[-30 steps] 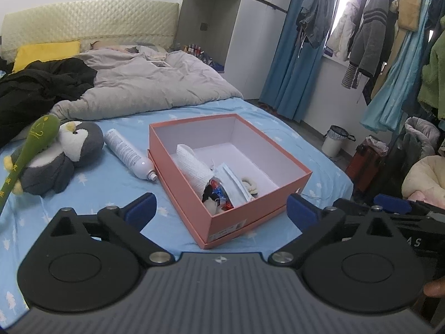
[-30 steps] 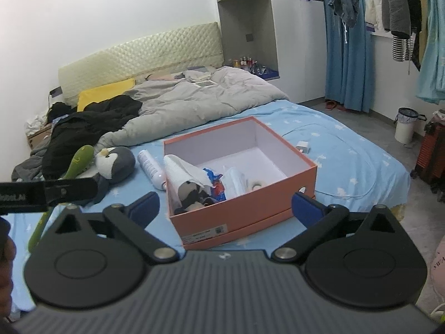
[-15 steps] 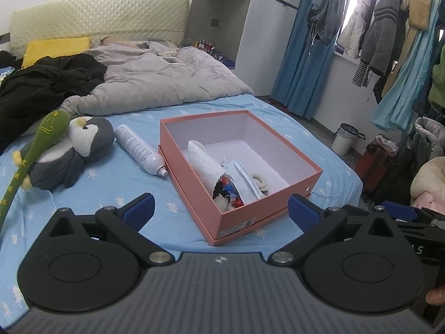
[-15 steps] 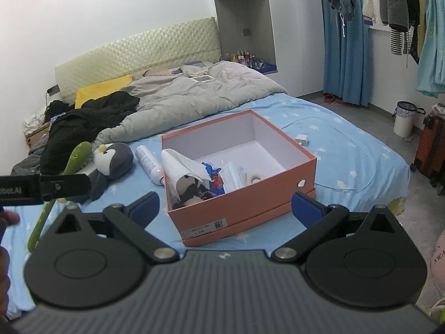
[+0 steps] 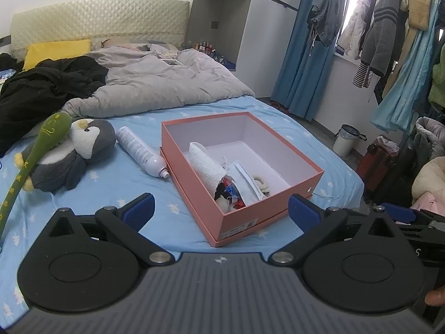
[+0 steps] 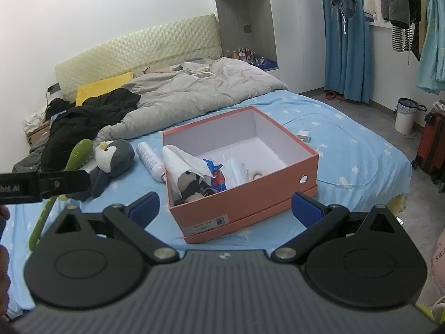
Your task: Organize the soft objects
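Covering a plush (image 6: pixel 192 185), white cloth (image 6: pixel 183 164); box (image 6: pixel 244 197) contents jumbled.

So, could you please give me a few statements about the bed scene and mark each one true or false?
1. The box is closed with a lid. False: it is open, with things inside.
2. The penguin lies on the bed, outside the box. True.
3. The left gripper grips the bottle. False: it is open and empty; the bottle lies on the bed beside the box.
4. The right gripper is open. True.
5. A green toy rests against the penguin. True.
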Available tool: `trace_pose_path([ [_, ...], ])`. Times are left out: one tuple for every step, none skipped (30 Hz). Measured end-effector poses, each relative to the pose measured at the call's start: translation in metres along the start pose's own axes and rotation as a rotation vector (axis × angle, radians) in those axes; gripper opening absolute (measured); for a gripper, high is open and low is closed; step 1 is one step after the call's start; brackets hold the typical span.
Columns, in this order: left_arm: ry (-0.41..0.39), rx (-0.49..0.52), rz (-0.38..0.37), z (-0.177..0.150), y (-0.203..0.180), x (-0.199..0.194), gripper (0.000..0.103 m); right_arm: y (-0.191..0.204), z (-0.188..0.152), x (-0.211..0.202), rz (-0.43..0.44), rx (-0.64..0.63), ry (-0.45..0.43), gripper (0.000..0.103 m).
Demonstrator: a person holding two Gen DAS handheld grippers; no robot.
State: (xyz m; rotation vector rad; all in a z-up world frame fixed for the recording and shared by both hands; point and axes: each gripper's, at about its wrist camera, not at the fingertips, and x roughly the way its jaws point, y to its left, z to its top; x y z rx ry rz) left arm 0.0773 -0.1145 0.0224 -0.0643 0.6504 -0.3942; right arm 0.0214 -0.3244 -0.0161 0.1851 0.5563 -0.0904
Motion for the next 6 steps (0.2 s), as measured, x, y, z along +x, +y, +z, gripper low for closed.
trace_pose_path([
  [-0.002,0.001,0.000,0.0004,0.0005,-0.0007,0.103,0.0002,0.0000,0.0002,0.001,-0.001,0.000,0.103],
  [-0.003,0.001,0.000,0.0008,0.0009,-0.0009,0.103,0.0003,-0.0003,0.0001,0.003,-0.002,0.000,0.103],
  [-0.005,0.001,0.002,0.0008,0.0007,-0.0022,0.103,0.0004,-0.0004,0.0000,0.003,-0.003,-0.001,0.103],
  [-0.006,0.001,0.002,0.0010,0.0011,-0.0026,0.103,0.0005,-0.0005,-0.0001,0.001,-0.002,-0.001,0.103],
  [-0.006,0.001,0.002,0.0014,0.0009,-0.0028,0.103,0.0005,-0.0006,-0.0001,0.002,0.000,-0.001,0.103],
  [-0.006,0.000,0.003,0.0013,0.0013,-0.0028,0.103,0.0007,-0.0008,-0.0003,0.003,0.000,-0.001,0.103],
])
